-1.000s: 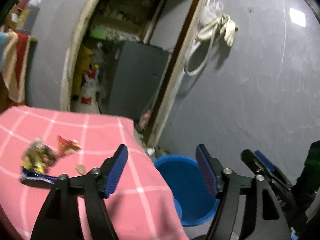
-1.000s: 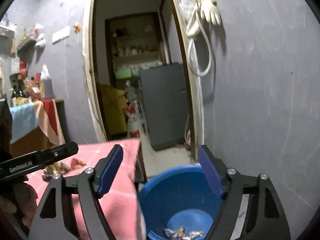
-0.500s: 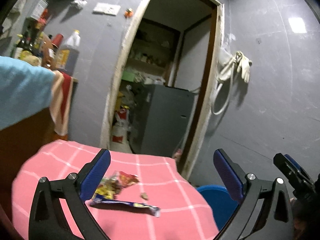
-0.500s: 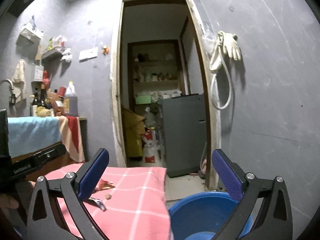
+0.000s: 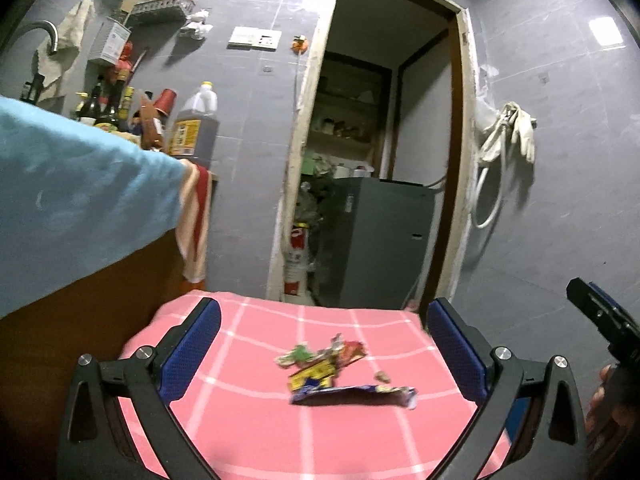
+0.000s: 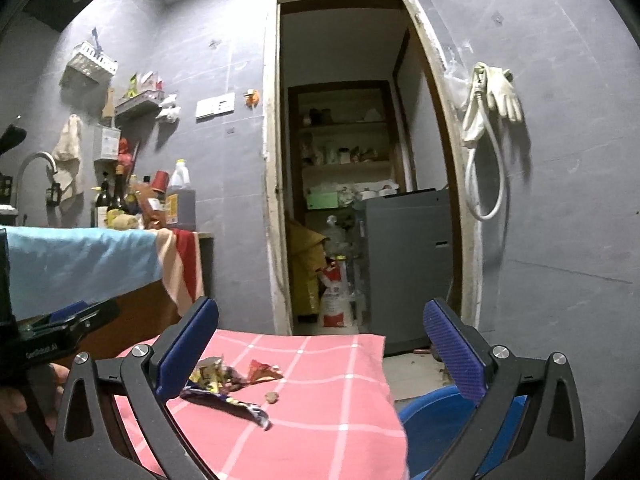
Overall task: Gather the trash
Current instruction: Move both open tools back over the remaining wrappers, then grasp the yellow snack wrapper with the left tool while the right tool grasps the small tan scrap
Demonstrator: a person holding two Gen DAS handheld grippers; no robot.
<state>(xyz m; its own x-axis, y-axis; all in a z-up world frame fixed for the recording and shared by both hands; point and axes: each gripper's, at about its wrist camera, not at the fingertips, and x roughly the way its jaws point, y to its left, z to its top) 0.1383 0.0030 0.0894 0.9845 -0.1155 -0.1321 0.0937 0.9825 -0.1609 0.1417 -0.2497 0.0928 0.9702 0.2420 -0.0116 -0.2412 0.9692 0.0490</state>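
Note:
Several snack wrappers lie on the pink checked table (image 5: 248, 432): a long blue wrapper (image 5: 352, 395), a yellow and blue one (image 5: 316, 372) and a red one (image 5: 350, 350), with a small crumb (image 5: 384, 377) beside them. My left gripper (image 5: 322, 312) stands open over the table's near side, the wrappers showing between its fingers and untouched. My right gripper (image 6: 320, 305) is open too and holds nothing. In the right wrist view the blue wrapper (image 6: 228, 402) and red wrapper (image 6: 264, 371) lie left of centre. The blue basin (image 6: 436, 412) sits on the floor right of the table.
A counter draped with a light blue towel (image 5: 72, 208) carries bottles (image 5: 196, 124) at left. An open doorway with a grey cabinet (image 5: 380, 240) is behind the table. Gloves and a hose (image 5: 504, 148) hang on the grey wall. A hand holding the left gripper (image 6: 60, 332) shows at the left edge.
Both grippers have swung left, from the blue basin to the pink table with the wrappers. Both pairs of jaws have spread wider. The basin has left the left wrist view.

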